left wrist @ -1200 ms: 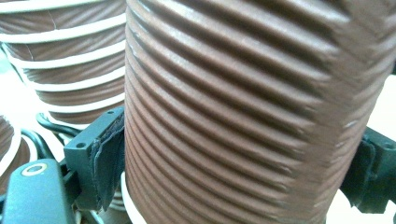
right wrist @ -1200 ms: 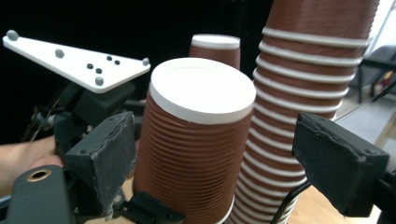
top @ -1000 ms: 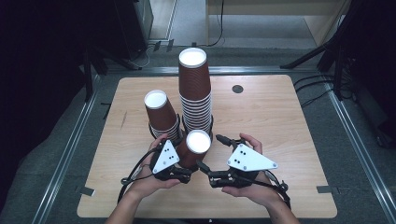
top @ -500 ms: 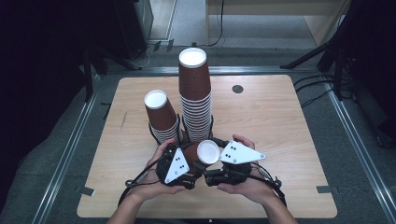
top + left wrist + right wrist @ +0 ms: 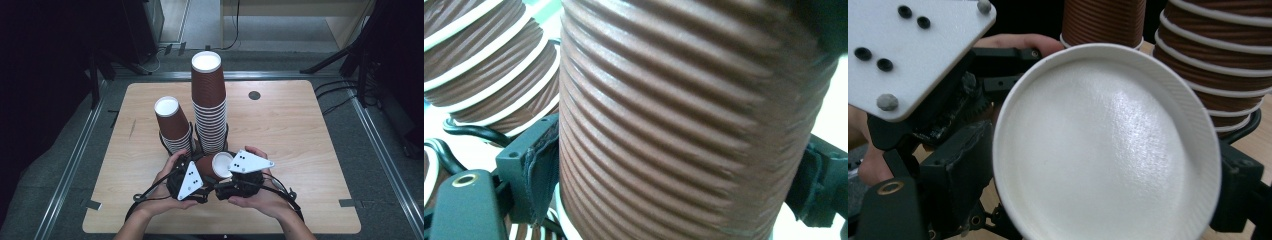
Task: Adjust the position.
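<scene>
A single brown ribbed paper cup (image 5: 209, 165) lies tipped over between my two grippers near the table's front, its white end (image 5: 223, 165) turned toward the right one. My left gripper (image 5: 200, 172) grips its ribbed wall (image 5: 674, 130), pads pressing from both sides. Those jaws have just been closing with the cup between them. In the right gripper view the cup's white end (image 5: 1103, 145) faces the camera. My right gripper (image 5: 232, 170) has a jaw against each side of that end. The left gripper's grey plate (image 5: 908, 50) shows beside it.
Two upside-down stacks of the same cups stand just behind the hands: a tall one (image 5: 208, 100) and a shorter one (image 5: 172, 125) to its left. A small dark disc (image 5: 254, 95) is set into the wooden table (image 5: 300, 150). Metal rails border the table.
The held cup has tipped from upright onto its side, its white end now facing the right gripper. The right gripper has shifted a little left, closer to the cup.
</scene>
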{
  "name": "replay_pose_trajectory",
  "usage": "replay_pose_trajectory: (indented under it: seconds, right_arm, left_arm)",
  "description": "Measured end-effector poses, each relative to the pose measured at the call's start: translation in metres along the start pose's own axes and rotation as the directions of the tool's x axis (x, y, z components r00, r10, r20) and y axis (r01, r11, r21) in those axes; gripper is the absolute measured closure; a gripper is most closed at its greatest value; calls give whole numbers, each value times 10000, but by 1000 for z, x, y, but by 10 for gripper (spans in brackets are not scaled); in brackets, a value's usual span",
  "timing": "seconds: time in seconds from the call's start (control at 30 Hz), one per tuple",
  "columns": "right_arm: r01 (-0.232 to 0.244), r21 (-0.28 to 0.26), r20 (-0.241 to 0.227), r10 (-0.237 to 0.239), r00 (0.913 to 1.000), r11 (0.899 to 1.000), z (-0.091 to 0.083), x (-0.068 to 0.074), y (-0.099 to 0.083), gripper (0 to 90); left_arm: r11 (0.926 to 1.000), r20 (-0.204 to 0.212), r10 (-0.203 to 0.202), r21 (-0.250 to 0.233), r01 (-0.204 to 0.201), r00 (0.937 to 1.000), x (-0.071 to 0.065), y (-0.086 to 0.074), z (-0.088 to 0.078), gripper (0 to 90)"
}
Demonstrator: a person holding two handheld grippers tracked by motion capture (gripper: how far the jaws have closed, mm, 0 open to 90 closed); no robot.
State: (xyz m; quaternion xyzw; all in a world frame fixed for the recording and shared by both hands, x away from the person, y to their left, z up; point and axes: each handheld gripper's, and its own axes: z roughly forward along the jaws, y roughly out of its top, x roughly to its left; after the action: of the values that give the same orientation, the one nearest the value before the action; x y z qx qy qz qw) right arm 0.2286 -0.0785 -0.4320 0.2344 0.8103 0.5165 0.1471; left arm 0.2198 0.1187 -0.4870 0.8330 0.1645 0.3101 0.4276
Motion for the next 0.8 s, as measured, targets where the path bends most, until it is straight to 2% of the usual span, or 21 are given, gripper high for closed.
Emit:
replay_pose_trajectory:
  seconds: [0.2, 0.57, 0.8]
  right_arm:
    - [-63, 110, -22, 63, 10000, 9999, -4, -3, 1, 139]
    - [-12, 830, -373, 43, 9993, 9966, -4, -8, -4, 152]
    - [-115, 969, -358, 150, 9992, 9952, 0, -7, -4, 163]
  left_arm:
    - [9983, -262, 498, 317, -490, 9984, -3, -3, 1, 125]
    - [9936, -523, 999, 588, -968, 9936, -4, -6, 1, 127]
    - [9883, -603, 1347, 798, -1298, 9891, -8, -7, 5, 126]
